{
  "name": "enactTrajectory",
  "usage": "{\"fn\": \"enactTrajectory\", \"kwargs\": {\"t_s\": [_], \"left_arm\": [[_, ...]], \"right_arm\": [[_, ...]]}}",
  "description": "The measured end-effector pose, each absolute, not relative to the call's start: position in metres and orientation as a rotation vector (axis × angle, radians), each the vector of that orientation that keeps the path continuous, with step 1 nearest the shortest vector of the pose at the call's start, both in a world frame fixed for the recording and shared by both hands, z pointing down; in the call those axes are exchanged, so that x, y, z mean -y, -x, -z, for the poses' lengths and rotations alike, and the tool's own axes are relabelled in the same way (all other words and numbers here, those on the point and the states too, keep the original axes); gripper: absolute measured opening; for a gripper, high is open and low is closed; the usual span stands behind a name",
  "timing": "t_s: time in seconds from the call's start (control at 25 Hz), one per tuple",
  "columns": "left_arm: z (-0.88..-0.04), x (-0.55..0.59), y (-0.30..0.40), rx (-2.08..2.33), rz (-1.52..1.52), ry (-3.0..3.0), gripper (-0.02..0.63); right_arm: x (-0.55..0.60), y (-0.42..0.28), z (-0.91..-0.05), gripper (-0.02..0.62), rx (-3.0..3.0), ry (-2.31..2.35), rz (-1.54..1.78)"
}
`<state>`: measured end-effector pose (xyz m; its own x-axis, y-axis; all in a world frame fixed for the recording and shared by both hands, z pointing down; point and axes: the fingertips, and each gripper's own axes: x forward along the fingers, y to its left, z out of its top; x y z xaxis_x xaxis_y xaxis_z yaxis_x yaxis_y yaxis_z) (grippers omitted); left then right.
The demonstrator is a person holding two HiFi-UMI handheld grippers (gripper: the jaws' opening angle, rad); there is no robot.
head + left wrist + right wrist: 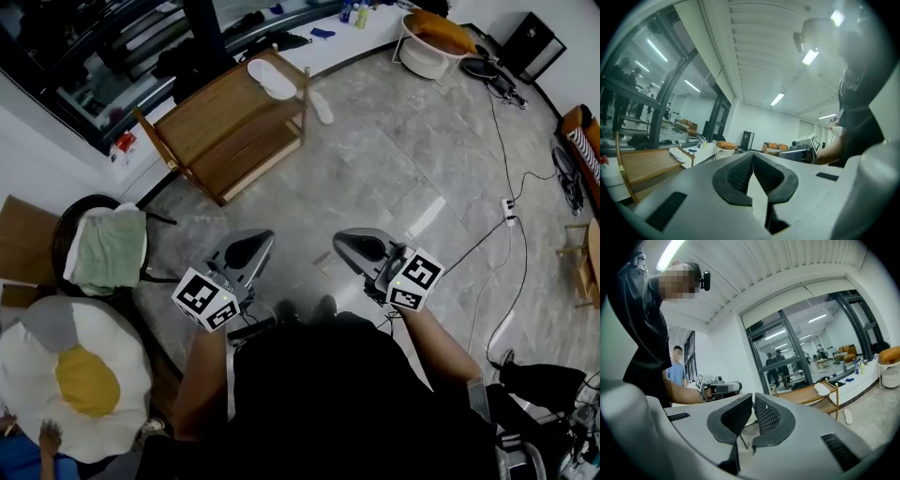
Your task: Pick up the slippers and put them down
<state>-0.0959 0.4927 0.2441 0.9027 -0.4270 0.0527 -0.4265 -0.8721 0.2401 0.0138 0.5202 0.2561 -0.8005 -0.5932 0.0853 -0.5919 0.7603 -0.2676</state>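
One white slipper (270,78) lies on top of the wooden rack (220,131) across the room. A second white slipper (322,107) lies on the floor beside the rack's right end. My left gripper (246,251) and right gripper (361,248) are held close to my body, level, far short of the rack. Both are shut with nothing between the pads. In the left gripper view the shut gripper (753,154) faces the rack-top slipper (678,153). In the right gripper view the gripper (753,397) is shut, with the rack slipper (820,388) and the floor slipper (847,416) at the right.
A chair with a green towel (111,248) and an egg-shaped cushion (70,375) stand at my left. A white round stand with an orange cushion (433,42) is at the far right. Cables and a power strip (509,208) run over the floor on the right.
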Motion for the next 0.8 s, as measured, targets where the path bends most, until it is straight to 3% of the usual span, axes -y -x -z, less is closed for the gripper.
{"fn": "enactTrajectory", "kwargs": {"t_s": [0.8], "left_arm": [[-0.238,-0.498,0.076,0.657,-0.009,-2.798,0.011]], "right_arm": [[-0.522,-0.034,-0.254,0.029,-2.971,0.944,0.411]]}}
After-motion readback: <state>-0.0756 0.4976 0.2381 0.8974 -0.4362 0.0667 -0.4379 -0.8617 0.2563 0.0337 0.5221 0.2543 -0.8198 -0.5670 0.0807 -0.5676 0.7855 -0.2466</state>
